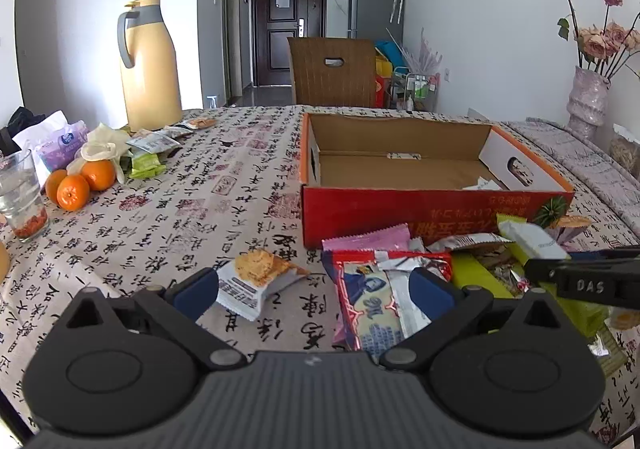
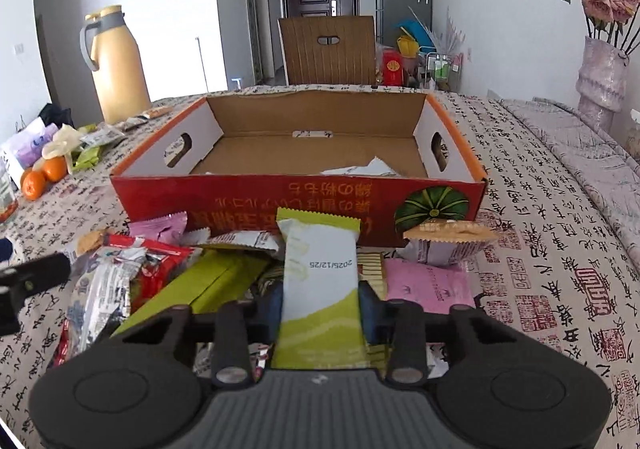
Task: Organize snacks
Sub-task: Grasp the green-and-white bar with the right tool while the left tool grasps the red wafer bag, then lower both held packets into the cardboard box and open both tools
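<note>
Right claw (image 2: pixel 320 307) clamped on green-white snack packet (image 2: pixel 318 269), long axis aimed straight at red cardboard box (image 2: pixel 296 201) ahead; left claw (image 1: pixel 316 289) apart, empty.

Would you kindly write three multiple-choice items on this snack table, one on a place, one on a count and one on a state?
1. Where does the yellow jug stand?
A. inside the red box
B. on the table beyond the oranges
C. on the chair

2. How many oranges lie by the glass?
A. one
B. three
C. six

3. What is the right gripper doing?
A. hanging open over the box
B. clamping a green and white snack packet
C. holding an orange

Answers: 1 B, the jug rises behind the fruit, left of the red box. 2 B, three show in the left wrist view. 3 B, its jaws press both sides of the green and white snack packet.
</note>
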`<state>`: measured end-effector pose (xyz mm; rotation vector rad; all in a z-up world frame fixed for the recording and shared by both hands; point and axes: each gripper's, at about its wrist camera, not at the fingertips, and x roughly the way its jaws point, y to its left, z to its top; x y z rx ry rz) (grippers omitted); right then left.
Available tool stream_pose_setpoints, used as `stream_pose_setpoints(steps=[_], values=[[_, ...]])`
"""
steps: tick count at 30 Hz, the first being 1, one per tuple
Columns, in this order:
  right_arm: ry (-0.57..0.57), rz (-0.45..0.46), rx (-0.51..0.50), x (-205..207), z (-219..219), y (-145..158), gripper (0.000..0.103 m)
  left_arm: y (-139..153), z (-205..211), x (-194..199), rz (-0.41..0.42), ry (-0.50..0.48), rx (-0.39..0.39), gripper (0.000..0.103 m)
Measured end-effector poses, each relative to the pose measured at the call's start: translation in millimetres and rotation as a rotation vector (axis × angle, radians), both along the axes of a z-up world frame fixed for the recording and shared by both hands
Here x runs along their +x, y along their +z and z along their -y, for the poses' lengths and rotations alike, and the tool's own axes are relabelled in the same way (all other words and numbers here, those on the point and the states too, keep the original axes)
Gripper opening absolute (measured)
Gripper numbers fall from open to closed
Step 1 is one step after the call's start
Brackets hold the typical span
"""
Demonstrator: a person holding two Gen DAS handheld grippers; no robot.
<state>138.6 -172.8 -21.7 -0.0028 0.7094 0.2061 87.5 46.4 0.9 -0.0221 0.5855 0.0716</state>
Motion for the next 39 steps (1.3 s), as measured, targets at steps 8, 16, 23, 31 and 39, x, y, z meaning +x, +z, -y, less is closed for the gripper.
stream_pose_setpoints(steps=[8,16,23,31,39], values=[[-0.014,0.111,0.039,-25.6,19.1,13.3,0.034,-9.4,14.5,10.5,-0.063,-0.019,-0.009,0.103],[-0.021,0.119,0.059,-37.7,32.0,9.2,0.034,-18.5,30.8,19.4,-0.11,-0.036,-0.026,0.103],[-0.021,0.117,0.083,-41.6,37.3,4.9,0.034,-27.3,37.3,25.3,-0.16,-0.01,-0.012,0.103],[-0.011,0.116,0.098,-47.1,38.7,2.7,0.034,-32.5,43.9,20.6,-0.193,-0.008,0.016,0.07],[-0.013,0.13,0.103,-58.9,40.2,5.1,0.034,-25.2,42.8,8.8,-0.167,-0.004,0.013,0.066]])
